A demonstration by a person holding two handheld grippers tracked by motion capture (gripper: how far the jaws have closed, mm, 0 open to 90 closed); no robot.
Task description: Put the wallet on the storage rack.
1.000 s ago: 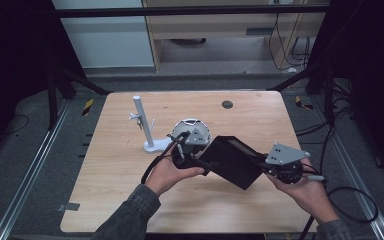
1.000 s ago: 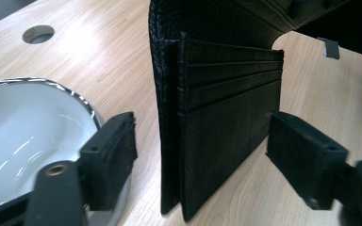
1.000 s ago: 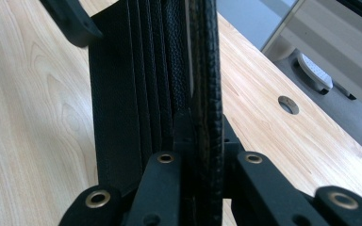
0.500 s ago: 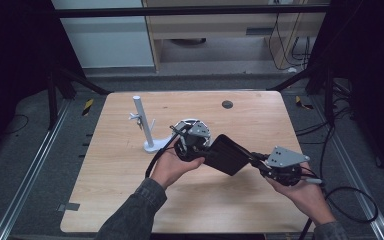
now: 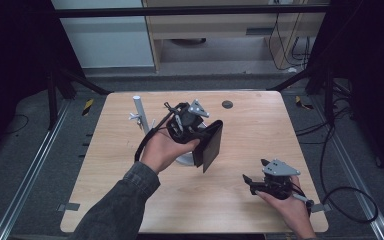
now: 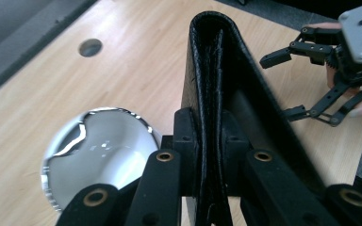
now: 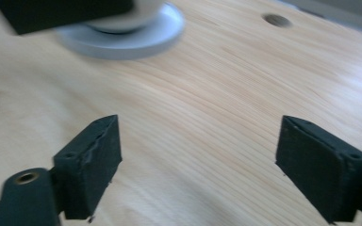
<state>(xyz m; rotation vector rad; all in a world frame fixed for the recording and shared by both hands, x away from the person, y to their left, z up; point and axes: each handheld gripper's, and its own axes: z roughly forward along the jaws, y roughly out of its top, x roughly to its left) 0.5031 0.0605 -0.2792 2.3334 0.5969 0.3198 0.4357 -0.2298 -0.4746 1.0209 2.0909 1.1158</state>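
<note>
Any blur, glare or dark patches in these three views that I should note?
High view: table evenly lit, surroundings nearly black. Left gripper view: the black wallet clamped between the jaws is sharp, and the round shiny base beside it throws bright reflections. Right gripper view: the grey disc at the top is smeared and soft, the open jaws somewhat soft too.

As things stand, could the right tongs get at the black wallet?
Probably yes: the right tongs are open and empty, with bare table between them and the black wallet, which the left tongs hold raised.
</note>
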